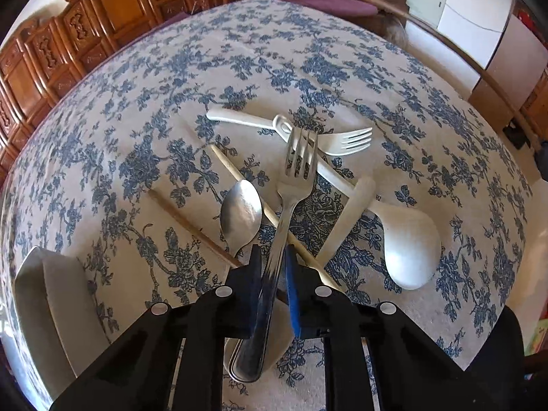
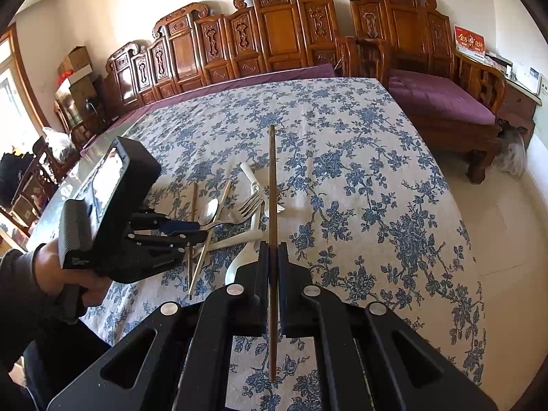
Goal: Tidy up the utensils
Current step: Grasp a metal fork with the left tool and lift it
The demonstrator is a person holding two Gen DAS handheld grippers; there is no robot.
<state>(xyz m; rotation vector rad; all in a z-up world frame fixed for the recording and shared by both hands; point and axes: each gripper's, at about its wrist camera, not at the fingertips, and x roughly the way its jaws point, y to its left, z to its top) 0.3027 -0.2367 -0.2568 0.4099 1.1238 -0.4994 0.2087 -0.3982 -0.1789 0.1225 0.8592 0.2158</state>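
Between the left gripper's [image 1: 272, 267] fingers a metal fork [image 1: 294, 178] is clamped by its handle, raised over the utensil pile [image 1: 308, 178] on the counter [image 1: 137, 102]. Right gripper [image 2: 273, 257] pinches a dark chopstick [image 2: 272, 205]. Sorting seems underway; next, each piece likely needs setting down apart, grouped by kind.

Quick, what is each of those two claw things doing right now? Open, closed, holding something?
Left gripper: closed on a metal fork.
Right gripper: closed on a brown chopstick.
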